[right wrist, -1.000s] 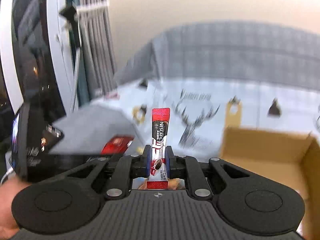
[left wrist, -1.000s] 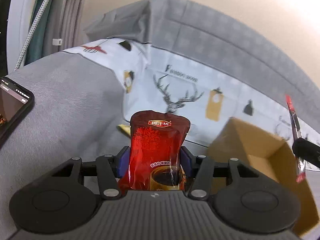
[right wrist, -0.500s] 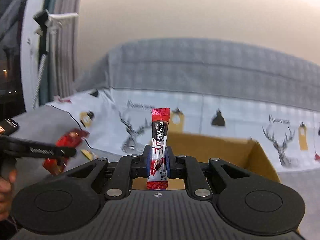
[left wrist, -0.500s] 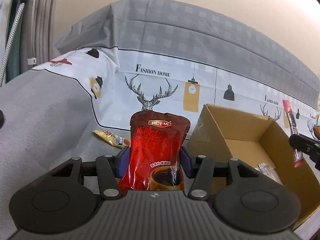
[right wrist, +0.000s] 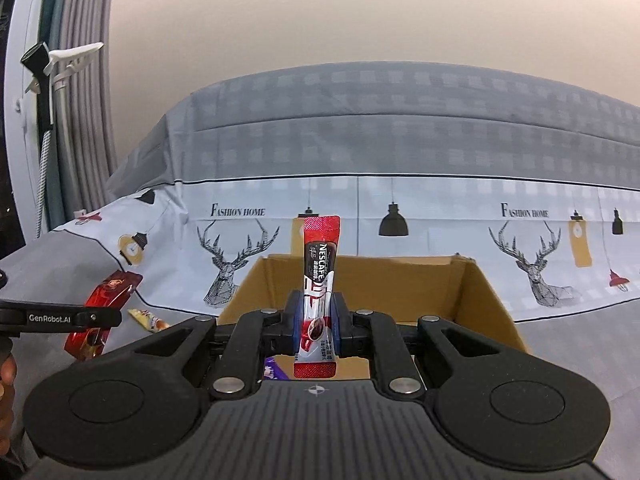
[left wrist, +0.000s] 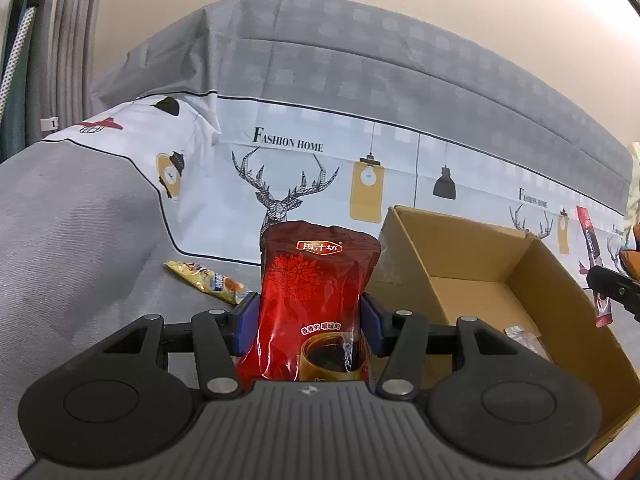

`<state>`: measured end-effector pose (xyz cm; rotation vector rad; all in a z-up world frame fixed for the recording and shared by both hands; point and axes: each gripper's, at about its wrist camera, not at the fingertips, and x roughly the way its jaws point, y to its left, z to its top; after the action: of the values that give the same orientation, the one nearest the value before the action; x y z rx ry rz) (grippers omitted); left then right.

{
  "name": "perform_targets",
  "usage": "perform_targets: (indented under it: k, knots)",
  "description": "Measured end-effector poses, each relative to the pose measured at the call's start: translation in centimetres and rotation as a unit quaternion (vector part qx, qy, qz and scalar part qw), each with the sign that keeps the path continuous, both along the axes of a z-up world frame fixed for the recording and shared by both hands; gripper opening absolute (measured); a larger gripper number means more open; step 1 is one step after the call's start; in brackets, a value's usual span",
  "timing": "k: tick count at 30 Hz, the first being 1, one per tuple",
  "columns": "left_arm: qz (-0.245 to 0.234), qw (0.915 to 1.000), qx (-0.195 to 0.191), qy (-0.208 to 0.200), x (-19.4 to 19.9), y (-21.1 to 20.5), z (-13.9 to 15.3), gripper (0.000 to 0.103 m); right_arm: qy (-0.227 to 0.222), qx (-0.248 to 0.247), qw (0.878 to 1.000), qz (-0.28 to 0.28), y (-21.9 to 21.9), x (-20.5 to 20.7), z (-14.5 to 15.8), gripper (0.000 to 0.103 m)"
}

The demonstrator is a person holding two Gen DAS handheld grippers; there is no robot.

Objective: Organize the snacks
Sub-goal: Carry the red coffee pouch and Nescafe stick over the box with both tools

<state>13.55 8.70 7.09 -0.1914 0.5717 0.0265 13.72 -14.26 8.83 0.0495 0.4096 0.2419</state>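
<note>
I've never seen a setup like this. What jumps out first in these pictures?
Two packets held upright: a glossy red drink pouch clamped in the left gripper, and a slim red Nescafe coffee stick pinched in the right gripper. Just beyond them, an open brown cardboard box sits on deer-printed bedding.

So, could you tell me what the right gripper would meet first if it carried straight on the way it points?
Probably the cardboard box: the right gripper, shut on the Nescafe stick, points over the open top toward the far wall. Depth is hard to judge.
</note>
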Motion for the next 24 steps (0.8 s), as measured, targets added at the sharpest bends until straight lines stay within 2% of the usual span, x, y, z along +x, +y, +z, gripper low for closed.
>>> perform_targets:
  k: [12,24]
  knots:
    - [-0.031,0.9988,0.004,-0.039,-0.5,-2.1,0.7,0.058,-0.002,0.003,1.000,-0.017,-1.3,-0.2,0.0,0.016]
    - [-0.076,0.9940,0.005,-0.078,-0.8,-4.5,1.3,0.058,-0.003,-0.001,1.000,-0.027,-2.0,-0.2,-0.2,0.016]
